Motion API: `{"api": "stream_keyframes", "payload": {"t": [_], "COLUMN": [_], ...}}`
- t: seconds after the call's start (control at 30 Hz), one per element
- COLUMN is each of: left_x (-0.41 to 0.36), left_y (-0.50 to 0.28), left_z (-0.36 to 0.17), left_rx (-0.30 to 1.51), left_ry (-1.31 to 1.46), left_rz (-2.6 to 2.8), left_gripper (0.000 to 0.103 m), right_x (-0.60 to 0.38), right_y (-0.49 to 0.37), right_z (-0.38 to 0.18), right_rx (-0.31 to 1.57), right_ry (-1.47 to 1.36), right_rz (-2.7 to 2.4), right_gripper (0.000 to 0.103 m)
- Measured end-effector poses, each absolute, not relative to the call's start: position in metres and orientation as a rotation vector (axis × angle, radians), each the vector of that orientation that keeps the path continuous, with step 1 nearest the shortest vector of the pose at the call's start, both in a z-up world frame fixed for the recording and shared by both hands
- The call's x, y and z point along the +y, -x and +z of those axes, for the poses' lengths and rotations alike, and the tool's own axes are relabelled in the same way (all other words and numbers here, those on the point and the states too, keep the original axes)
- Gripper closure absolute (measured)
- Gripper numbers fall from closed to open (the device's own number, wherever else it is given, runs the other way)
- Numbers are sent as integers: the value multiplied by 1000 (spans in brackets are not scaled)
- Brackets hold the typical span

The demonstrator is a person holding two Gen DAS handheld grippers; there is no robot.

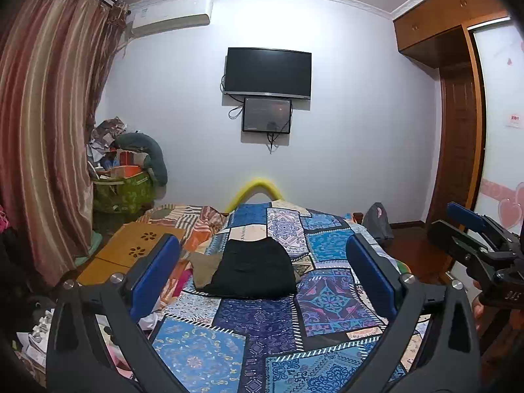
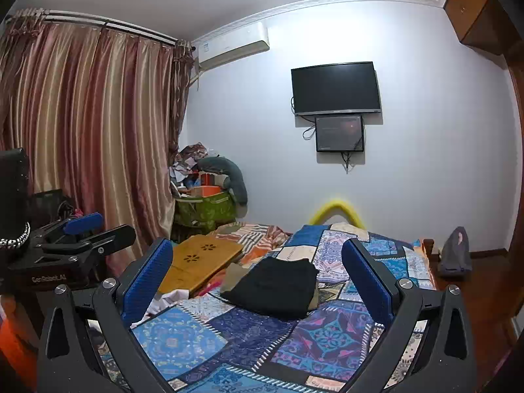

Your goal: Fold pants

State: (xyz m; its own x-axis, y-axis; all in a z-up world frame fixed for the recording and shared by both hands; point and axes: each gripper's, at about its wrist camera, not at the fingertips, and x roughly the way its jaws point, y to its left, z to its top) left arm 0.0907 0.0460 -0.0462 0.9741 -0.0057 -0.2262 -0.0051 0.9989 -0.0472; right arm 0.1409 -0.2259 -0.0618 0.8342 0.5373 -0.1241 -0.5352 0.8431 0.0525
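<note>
Pants [image 1: 253,268] folded, well beyond both gaping claws

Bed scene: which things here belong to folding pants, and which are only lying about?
For the job: black pants, khaki garment beneath, left gripper, right gripper, both open.

Lying about: wooden lap tray, green basket, grey bag.
</note>
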Motion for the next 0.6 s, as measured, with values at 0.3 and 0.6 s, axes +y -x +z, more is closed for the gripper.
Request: {"api": "stream_keyframes", "payload": {"t": [0.3, 0.6], "left_x": [43, 46], "left_y": [-93, -97], "left_z": [-44, -42], "left_rx": [229, 229], "left_ry": [38, 48], "left_rz": [-11, -37], "left_gripper": [0, 0], "right_x": [-229, -227], "right_y": [-140, -142], "right_z": [-61, -63], "right_rx": [133, 136], "right_ry": [-28, -33], "right_rz": [564, 564], "right_gripper": [0, 0]}}
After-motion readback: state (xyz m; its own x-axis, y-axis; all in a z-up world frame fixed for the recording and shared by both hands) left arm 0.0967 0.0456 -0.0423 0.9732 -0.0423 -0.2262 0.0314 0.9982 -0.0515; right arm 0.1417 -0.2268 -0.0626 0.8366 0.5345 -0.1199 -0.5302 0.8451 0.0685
